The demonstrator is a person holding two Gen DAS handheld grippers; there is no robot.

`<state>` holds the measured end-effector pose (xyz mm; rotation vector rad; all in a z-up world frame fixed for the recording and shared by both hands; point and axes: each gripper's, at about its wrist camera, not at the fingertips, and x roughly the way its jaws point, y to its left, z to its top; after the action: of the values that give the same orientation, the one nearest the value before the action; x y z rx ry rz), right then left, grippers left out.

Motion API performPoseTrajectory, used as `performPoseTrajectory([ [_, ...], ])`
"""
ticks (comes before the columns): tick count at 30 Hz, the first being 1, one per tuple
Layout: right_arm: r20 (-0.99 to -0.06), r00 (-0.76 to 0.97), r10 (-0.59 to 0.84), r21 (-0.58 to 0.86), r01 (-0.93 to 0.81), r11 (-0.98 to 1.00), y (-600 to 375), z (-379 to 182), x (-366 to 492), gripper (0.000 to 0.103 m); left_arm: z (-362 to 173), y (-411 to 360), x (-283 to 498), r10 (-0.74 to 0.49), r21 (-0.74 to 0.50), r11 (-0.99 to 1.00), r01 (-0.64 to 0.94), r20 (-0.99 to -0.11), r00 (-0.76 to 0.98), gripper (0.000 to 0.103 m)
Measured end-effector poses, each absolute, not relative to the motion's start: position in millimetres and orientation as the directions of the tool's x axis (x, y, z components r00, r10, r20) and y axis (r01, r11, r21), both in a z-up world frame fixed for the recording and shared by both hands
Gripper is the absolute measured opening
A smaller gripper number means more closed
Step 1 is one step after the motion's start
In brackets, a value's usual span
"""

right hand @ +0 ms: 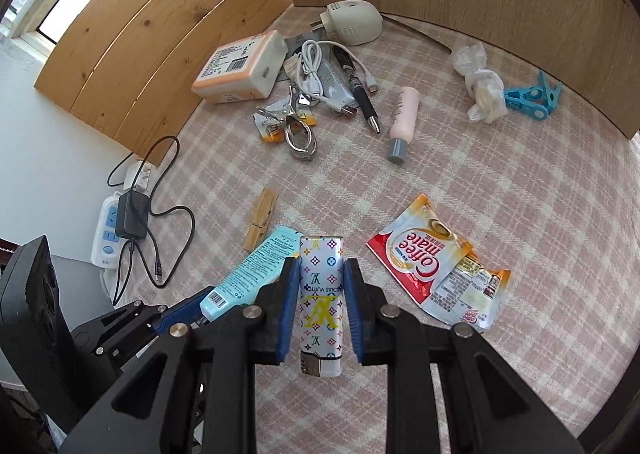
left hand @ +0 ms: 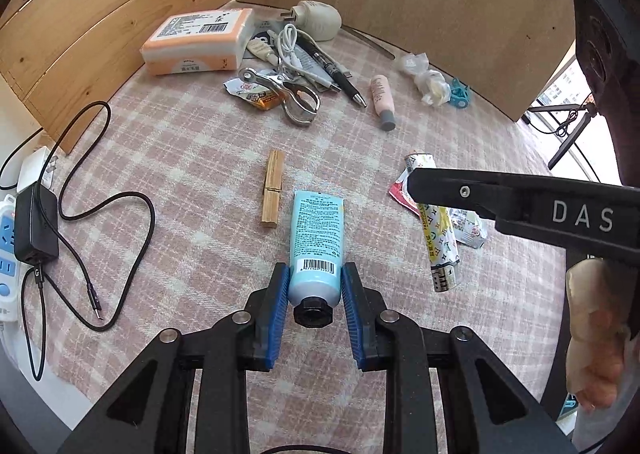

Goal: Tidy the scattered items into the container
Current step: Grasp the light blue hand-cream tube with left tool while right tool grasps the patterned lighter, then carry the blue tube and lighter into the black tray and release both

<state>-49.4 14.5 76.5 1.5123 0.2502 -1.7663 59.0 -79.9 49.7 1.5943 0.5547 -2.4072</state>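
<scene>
Plaid cloth (left hand: 192, 142) beneath both down-tilted, loaded tongs

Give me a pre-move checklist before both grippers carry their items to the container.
1. Left gripper clamped on the blue tube: ok, pads press its sides near the cap.
2. Right gripper clamped on the lighter: ok.
3. The two grippers apart from each other: ok, close but not touching.
4. Container located: cannot tell, none in either view.
5. Clothespin free of the tube: ok, lies beside it on the cloth.
6. Coffee sachets free of the lighter: ok.
</scene>
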Motion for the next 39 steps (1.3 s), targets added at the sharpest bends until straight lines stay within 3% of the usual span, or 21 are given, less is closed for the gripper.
performPoseTrajectory([
  [5, -0.92, 0.046, -0.39, 0.32, 0.665, -0.675, 4, 57, -45, 0.022, 32, -83, 62, 0.078, -0.205, -0.908, 0.366, -0.94, -0.333, 0.025],
  [13, -0.926, 0.041, -0.375, 0.311, 0.647, -0.697, 11, 50, -51, 0.022, 19, -67, 43, -0.022, -0.069, -0.952, 0.3, -0.956, -0.291, 0.027],
  [26, -0.89, -0.046, -0.455, 0.352, 0.564, -0.747, 78, 95, -66, 0.022, 91, -61, 59, 0.11, -0.252, -0.928, 0.274, -0.889, -0.444, 0.026],
  [39, -0.848, -0.28, -0.449, 0.366, 0.303, -0.88, 252, 148, -70, 0.022, 141, 66, 16, 0.263, -0.268, -0.962, -0.056, -0.845, -0.467, 0.026],
])
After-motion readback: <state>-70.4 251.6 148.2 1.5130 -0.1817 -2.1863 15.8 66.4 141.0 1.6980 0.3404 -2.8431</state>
